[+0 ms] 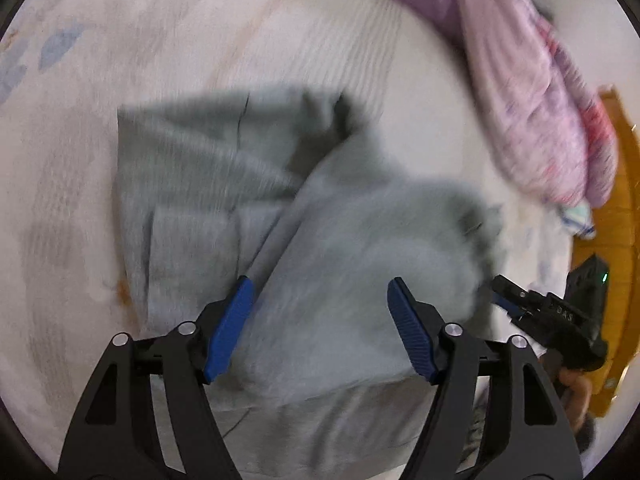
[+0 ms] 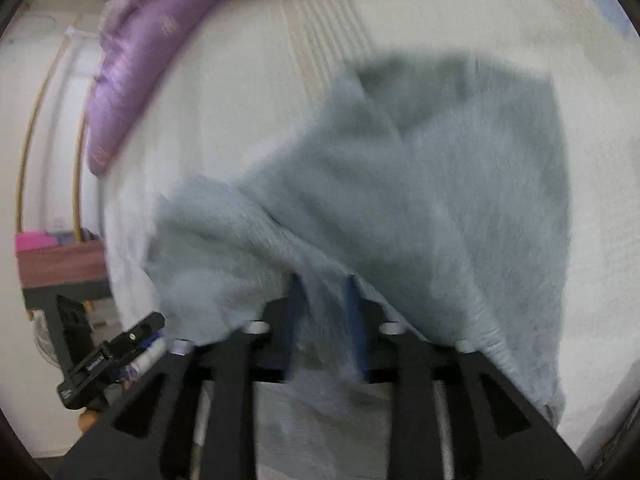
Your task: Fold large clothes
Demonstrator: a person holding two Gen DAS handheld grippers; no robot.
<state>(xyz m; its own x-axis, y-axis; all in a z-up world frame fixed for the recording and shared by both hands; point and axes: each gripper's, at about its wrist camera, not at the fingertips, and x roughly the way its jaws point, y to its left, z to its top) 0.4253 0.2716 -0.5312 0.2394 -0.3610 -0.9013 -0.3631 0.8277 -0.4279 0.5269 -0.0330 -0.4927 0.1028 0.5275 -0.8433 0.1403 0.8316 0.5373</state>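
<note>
A large grey garment lies partly folded on the white bed. A fuzzy light grey fold of it is lifted on the right side. My left gripper is open with blue pads, held just above the garment, nothing between its fingers. My right gripper is shut on the garment's edge, and the cloth drapes over its fingers. The right gripper also shows at the right edge of the left wrist view. Both views are blurred by motion.
A purple pillow and a pink quilt lie at the far end of the bed. A yellow wooden floor shows beside the bed. A dark bench with pink cloth stands at the left.
</note>
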